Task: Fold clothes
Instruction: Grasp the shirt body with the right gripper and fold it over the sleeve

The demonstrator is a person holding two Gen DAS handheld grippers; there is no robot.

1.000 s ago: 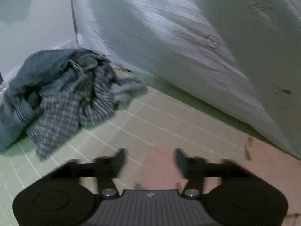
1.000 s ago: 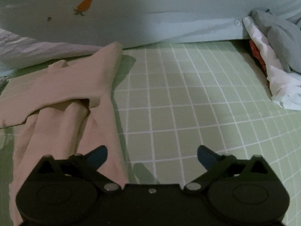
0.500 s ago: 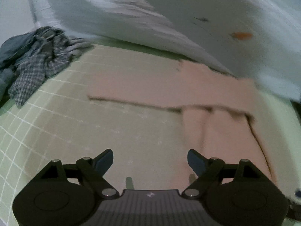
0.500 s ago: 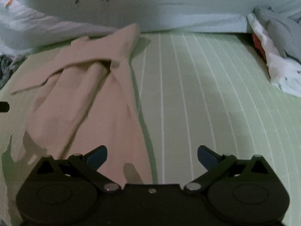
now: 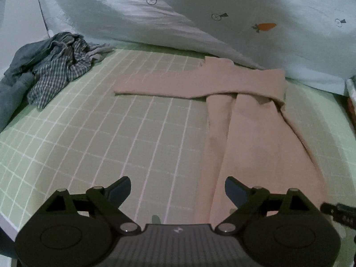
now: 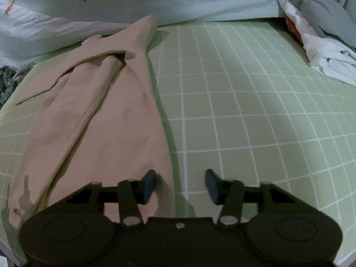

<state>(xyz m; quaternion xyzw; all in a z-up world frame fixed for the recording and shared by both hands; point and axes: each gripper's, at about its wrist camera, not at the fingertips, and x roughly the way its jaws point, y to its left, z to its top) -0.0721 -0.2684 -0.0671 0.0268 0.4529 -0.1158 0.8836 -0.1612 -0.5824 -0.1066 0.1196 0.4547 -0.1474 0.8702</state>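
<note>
A pink garment (image 5: 255,120) is seen spread on the green checked bed sheet (image 5: 111,133), its near hem straddled by the left gripper (image 5: 178,188), whose jaws have just been widening and are held apart. The right gripper (image 6: 180,185), lately narrowing, is kept part-open beside the garment's right edge, nothing clamped.

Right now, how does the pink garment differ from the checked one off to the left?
The pink garment lies spread out, mostly flat, one sleeve stretched sideways; the checked garment is crumpled in a heap with blue denim. The pink garment is plain; the checked one is patterned. The pink one lies at the grippers, the checked one at the far left edge. Both rest on the green grid sheet.
</note>
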